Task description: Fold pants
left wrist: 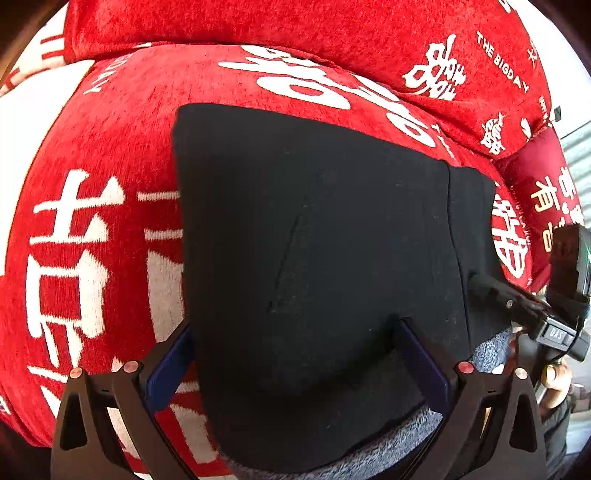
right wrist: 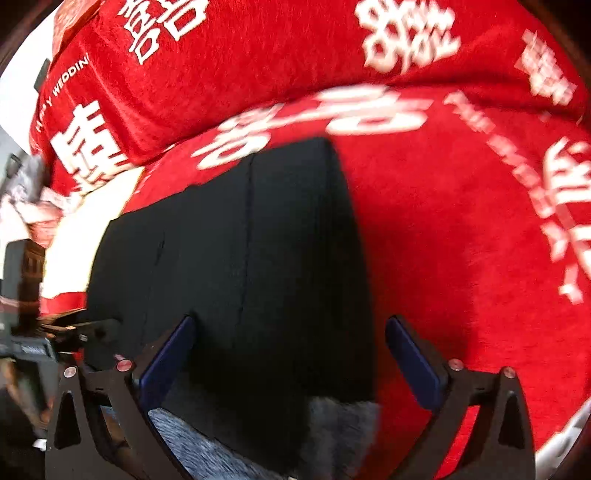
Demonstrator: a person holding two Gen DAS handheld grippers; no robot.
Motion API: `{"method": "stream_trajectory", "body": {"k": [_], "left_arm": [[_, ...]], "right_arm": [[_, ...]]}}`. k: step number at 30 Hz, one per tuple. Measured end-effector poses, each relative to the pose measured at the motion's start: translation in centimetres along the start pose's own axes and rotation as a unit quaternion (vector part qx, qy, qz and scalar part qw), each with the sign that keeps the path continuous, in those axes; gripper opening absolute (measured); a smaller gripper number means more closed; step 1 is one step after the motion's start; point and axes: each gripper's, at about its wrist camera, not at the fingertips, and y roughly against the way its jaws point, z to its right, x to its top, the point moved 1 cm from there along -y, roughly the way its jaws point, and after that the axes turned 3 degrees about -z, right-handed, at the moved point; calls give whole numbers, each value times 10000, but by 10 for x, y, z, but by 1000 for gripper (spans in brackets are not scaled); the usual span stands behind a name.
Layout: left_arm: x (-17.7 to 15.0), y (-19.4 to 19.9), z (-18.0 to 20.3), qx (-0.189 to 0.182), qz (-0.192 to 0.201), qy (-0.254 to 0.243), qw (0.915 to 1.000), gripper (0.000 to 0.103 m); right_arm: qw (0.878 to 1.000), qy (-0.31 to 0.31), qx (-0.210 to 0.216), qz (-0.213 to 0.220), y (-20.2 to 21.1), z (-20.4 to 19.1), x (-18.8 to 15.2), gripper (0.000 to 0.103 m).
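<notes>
Now black pants (left wrist: 325,236) folded flat on red blanket (left wrist: 110,147), both grippers' fingers (left wrist: 417,354) (right wrist: 413,354) spread, released.

A red plush cover (left wrist: 110,155) printed with large white Chinese characters spreads across the seat in the left wrist view, running from 9 o'clock round to 12. Behind it, at 12 to 2 o'clock, a back cushion (left wrist: 332,26) in the same red fabric carries white characters and the words THE BIGDAY. At 3 o'clock a darker red pillow (left wrist: 535,177) with gold characters leans at the cover's edge. In the right wrist view the cover (right wrist: 461,229) fills 1 to 5 o'clock, the back cushion (right wrist: 258,55) sits at 12, somewhat blurred
</notes>
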Motion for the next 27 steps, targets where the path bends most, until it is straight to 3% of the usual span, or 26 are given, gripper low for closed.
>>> {"method": "stream_trajectory", "body": {"k": [4, 5, 9, 10, 13, 18, 27], "left_arm": [[1, 0, 0, -16, 66, 13, 10000, 100], [0, 2, 1, -22, 116, -45, 9999, 98], [-5, 14, 10, 126, 347, -462, 9982, 71], [-6, 17, 10, 150, 372, -536, 9978, 62], [-5, 28, 10, 120, 406, -616, 9972, 49], [-5, 39, 6, 112, 397, -520, 9978, 47], [-1, 104, -21, 270, 837, -452, 9951, 47]], "right_arm": [[9997, 200, -147, 89, -5, -13, -4, 100], [9995, 226, -147, 133, -2, -14, -6, 94], [9987, 374, -80, 331, 14, -22, -14, 64], [9985, 407, -102, 363, 17, -25, -14, 62], [9975, 486, -196, 469, 29, -39, -14, 55], [9958, 604, -94, 680, 53, -63, -15, 49], [9922, 849, 172, 898, 66, -119, 1, 49]]}}
